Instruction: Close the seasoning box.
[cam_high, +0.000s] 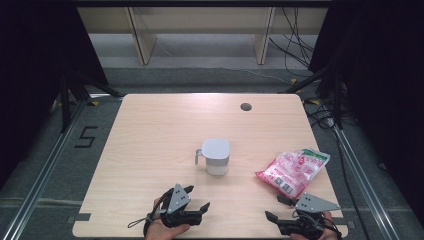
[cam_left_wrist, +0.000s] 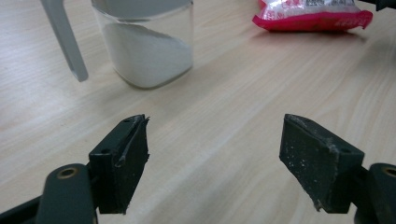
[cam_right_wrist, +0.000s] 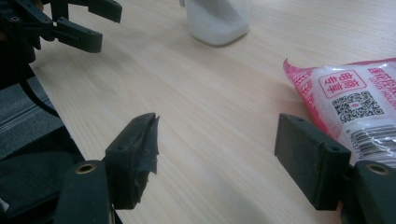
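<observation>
A clear lidded jar (cam_high: 217, 157) half filled with white powder, grey handle at its side, is seen mid-table; the left gripper (cam_high: 196, 199) and right gripper (cam_high: 275, 208) are held with jaws apart, a pink-and-white bag (cam_high: 294, 170) nearby.

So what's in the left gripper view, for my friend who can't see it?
Two black jaws of the left claw stand wide open over a pale wooden table, holding nothing. Ahead stands a clear jar partly filled with white powder, with a grey handle beside it, and a pink packet lies farther right.
</observation>
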